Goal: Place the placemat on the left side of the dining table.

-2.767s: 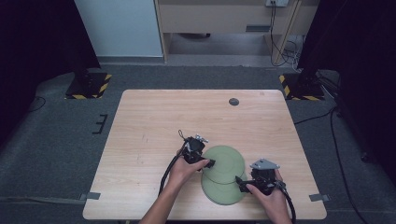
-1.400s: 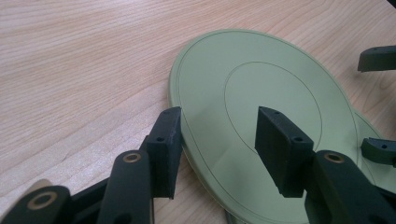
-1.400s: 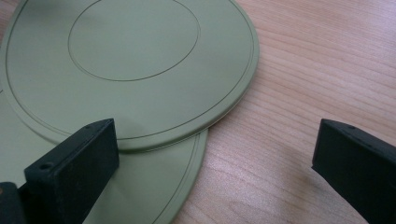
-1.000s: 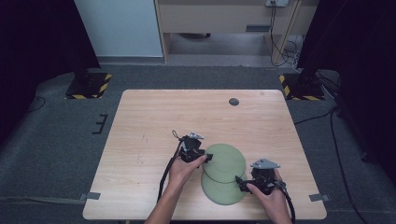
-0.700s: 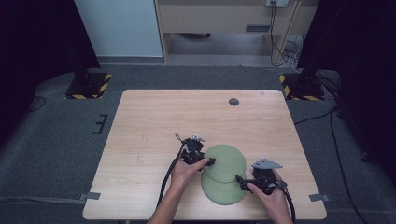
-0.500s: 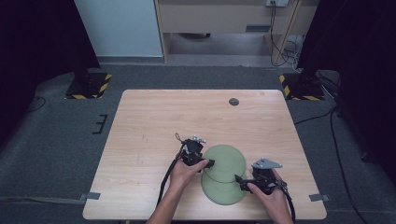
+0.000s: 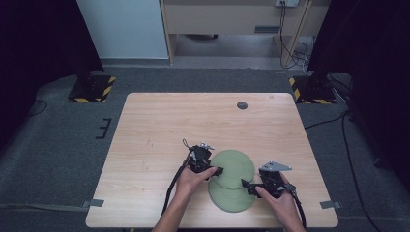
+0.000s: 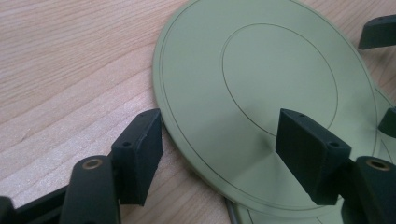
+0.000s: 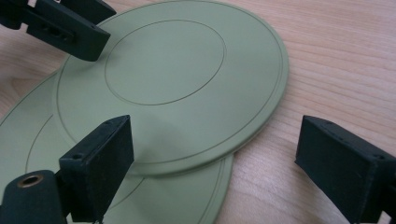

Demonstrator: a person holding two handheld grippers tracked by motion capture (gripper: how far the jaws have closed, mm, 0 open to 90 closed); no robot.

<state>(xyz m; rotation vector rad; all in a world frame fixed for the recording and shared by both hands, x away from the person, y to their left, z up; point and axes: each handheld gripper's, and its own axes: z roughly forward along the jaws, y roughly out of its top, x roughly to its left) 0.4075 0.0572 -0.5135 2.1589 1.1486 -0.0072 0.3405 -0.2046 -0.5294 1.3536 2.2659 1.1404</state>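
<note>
While both open, grippers (image 7: pixel 216 170) (image 7: pixel 245 184) flanking two overlapping green plates (image 7: pixel 233 166).

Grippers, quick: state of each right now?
Left gripper: open, jaws either side of the upper green plate's rim, not clamped.
Right gripper: open, holding nothing, at the overlapping plates' edge.

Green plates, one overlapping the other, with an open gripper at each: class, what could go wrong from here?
1. The upper plate rests partly on the lower plate. Lifting or sliding it may drag the lower one along.
2. The left gripper straddles the upper plate's thin rim with its jaws open. If it closes badly, the rim may slip out.
3. The right gripper sits close by. The two could collide over the plates.
</note>
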